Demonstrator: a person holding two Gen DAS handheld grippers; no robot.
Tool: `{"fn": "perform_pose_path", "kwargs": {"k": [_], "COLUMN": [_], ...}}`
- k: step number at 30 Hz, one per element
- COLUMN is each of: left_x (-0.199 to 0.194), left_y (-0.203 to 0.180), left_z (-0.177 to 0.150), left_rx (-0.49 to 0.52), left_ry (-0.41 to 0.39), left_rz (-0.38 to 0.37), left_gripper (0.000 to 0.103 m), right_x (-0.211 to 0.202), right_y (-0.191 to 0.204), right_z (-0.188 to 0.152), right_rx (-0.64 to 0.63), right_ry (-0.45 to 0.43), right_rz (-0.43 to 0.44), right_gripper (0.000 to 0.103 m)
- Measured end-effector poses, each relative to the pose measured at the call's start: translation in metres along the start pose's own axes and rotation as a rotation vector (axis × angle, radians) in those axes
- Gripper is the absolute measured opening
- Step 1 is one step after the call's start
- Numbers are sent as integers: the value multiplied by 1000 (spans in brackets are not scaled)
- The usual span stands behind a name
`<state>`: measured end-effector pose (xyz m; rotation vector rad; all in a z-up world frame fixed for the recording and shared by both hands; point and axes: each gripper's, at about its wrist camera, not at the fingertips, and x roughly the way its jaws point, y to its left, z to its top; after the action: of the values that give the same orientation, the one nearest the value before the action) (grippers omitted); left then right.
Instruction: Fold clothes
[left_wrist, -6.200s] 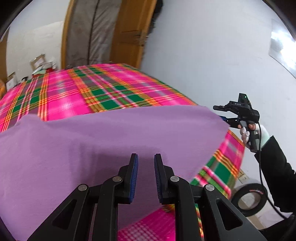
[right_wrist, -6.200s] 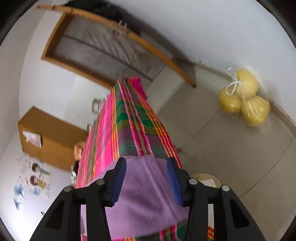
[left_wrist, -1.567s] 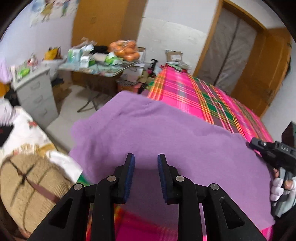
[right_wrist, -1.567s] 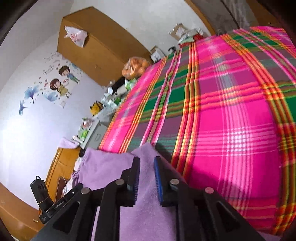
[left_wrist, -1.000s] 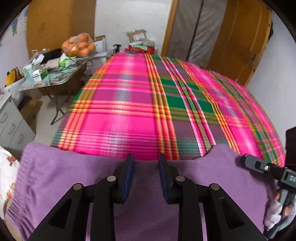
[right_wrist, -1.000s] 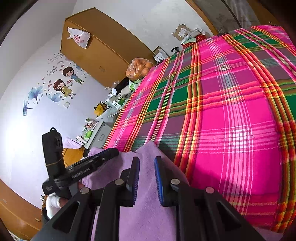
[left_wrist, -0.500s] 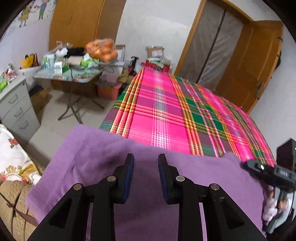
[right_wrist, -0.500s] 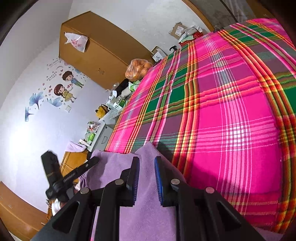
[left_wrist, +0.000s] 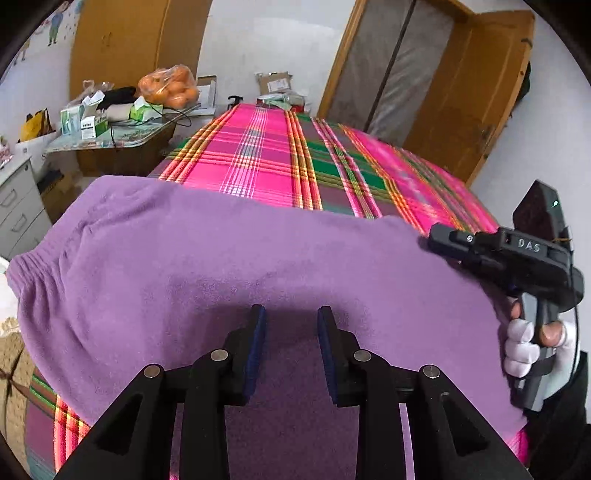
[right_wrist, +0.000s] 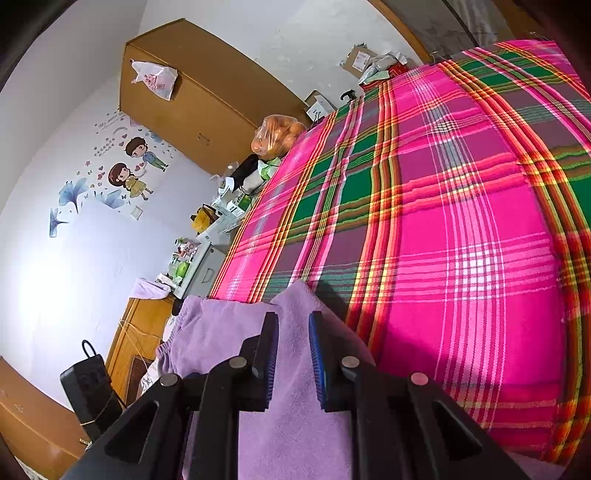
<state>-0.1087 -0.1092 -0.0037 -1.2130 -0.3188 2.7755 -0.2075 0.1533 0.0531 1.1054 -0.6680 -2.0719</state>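
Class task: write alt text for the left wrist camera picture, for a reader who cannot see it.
A purple garment lies spread across the near end of a bed with a pink and green plaid cover. The left claw hangs over it, pads apart, while the right claw, in a white-gloved hand, reaches the garment's right corner.

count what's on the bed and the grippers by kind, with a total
purple fleece garment with an elastic waistband: 1
pink and green plaid bedspread: 1
black two-finger grippers: 2, the left gripper and the right gripper
total: 4
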Motion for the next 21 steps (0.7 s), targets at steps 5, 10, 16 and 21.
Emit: {"fn": "perform_pose_path", "kwargs": {"k": [5, 10, 16, 21], "left_x": [4, 0, 2, 3], "left_y": [-5, -3, -5, -7], "left_z": [1, 0, -1, -1], "left_rx": [45, 38, 44, 42], "left_ry": [10, 10, 10, 10], "left_rz": [54, 46, 53, 52], "left_gripper": [30, 30, 30, 30], "right_x": [-4, -39, -106, -178], "right_y": [3, 17, -33, -86], "right_z": [1, -32, -54, -59], "right_rx": [-3, -25, 130, 325], "right_ry": [-16, 4, -98, -259], "right_rz": [-3, -87, -196, -336], "right_gripper": [19, 19, 3, 3]}}
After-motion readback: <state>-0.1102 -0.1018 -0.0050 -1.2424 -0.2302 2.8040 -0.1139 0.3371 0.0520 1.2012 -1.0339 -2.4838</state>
